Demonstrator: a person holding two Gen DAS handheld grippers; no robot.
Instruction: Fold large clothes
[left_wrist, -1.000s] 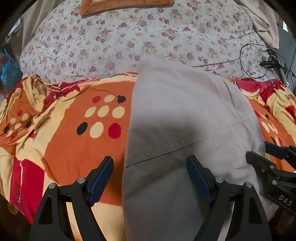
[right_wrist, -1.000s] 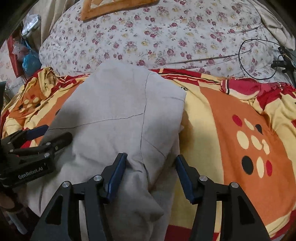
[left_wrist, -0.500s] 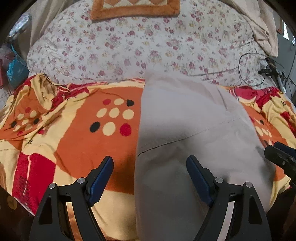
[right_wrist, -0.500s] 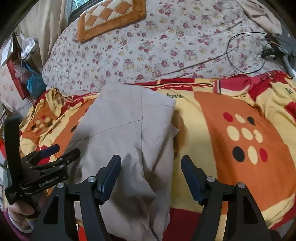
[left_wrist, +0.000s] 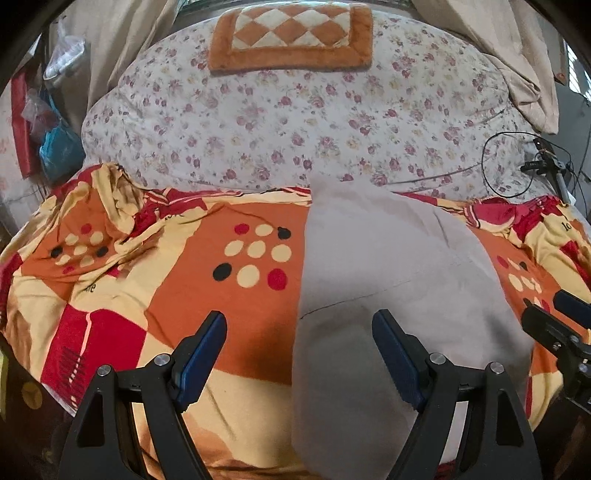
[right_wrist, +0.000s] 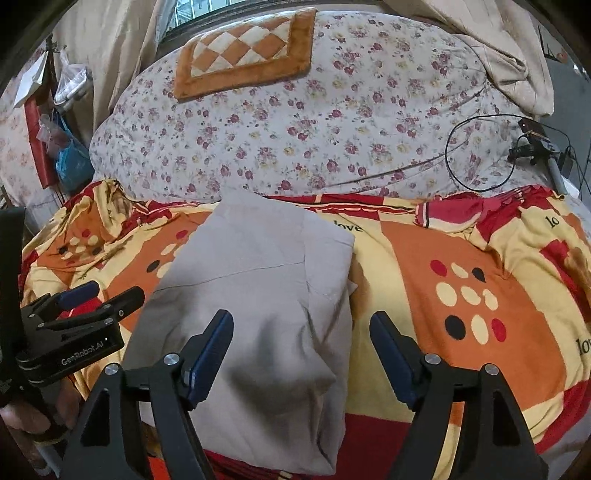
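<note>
Lying folded on the patterned blanket (left_wrist: 155, 295): one beige garment (left_wrist: 388, 295), plain woven cloth, a stitched seam running across its width. It sits at the middle of the blanket's near part, its far edge touching the boundary where the floral quilt (left_wrist: 295, 122) begins. In the right wrist view the garment (right_wrist: 258, 295) shows a squared far corner, a vertical fold line down its right portion, and soft creases near the bottom edge.

Left gripper (left_wrist: 299, 354): fingers spread wide, blue pads facing each other, nothing pressed between them. The garment's left edge runs down between the two fingers; the right finger is over the cloth, the left finger over bare blanket. Seen from the right wrist view, the same gripper (right_wrist: 110, 293) is beside the garment's left edge, a hand (right_wrist: 26, 424) below it at the frame's corner.

Right gripper (right_wrist: 301, 354): jaws have just been opening and now stand wide apart, gripping nothing; the garment's right edge lies between the fingers without pad contact. Its tips appear at the right margin of the left wrist view (left_wrist: 554, 314).

Blanket: orange, yellow and red blocks, clusters of cream, black and red dots, lettering in places.

Quilt: white, small red flowers, mounded behind the blanket.

Checkered cushion (left_wrist: 291, 33): orange border, cream and orange diamonds, on top of the quilt.

Black cable loop (right_wrist: 480, 155): on the quilt's right side.

Blue bag (left_wrist: 59, 151): far left.
</note>
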